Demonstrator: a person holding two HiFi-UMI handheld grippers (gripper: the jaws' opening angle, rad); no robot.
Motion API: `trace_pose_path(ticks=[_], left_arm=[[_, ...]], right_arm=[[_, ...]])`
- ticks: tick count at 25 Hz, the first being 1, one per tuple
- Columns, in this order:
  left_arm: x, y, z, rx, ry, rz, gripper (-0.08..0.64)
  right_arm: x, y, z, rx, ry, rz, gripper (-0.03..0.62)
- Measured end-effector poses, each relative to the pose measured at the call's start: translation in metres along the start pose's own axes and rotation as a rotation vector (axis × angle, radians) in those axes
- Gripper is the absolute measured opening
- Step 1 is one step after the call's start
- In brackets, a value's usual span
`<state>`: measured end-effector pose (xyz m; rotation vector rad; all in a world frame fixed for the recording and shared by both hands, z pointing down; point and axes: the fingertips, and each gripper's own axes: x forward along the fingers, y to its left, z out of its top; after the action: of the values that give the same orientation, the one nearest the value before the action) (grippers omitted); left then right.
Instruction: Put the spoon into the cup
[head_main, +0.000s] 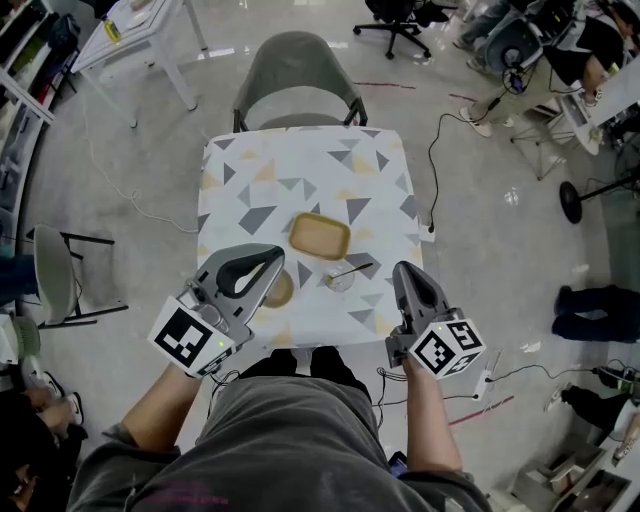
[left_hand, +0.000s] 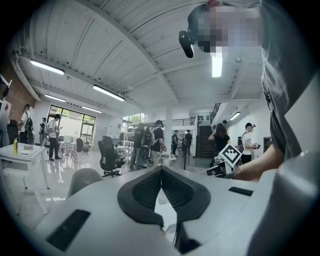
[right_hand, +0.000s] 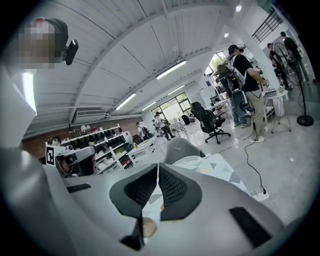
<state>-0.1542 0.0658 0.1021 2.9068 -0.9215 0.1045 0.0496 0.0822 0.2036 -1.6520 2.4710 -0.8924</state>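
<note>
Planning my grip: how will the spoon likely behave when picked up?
The spoon looks thin and shiny, probably metal, so it is likely stiff and light but slippery. It seems to lie low on the table, so its slim handle may be fiddly to pinch. Gripped near one end, it could pivot.

Slim spoon (head_main: 353, 270) lies across the small clear cup (head_main: 340, 283), handle pointing right

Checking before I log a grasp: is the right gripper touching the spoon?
Apart. Head view shows patterned tablecloth between the right gripper and the spoon; right gripper view shows its jaws shut on nothing.
</note>
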Motion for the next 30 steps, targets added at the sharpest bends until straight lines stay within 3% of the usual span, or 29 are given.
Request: trace_pose_path(ticks=[15, 30], left_arm=[[-0.007, 0.002, 0.018, 0.019, -0.037, -0.008, 0.017], [-0.006, 0.003, 0.027, 0.034, -0.049, -0.005, 0.017]], right_arm=[[0.001, 0.049, 0.026, -0.049, -0.048, 0.087, 0.021], [0.004, 0.062, 0.035, -0.075, -0.050, 0.125, 0.020]])
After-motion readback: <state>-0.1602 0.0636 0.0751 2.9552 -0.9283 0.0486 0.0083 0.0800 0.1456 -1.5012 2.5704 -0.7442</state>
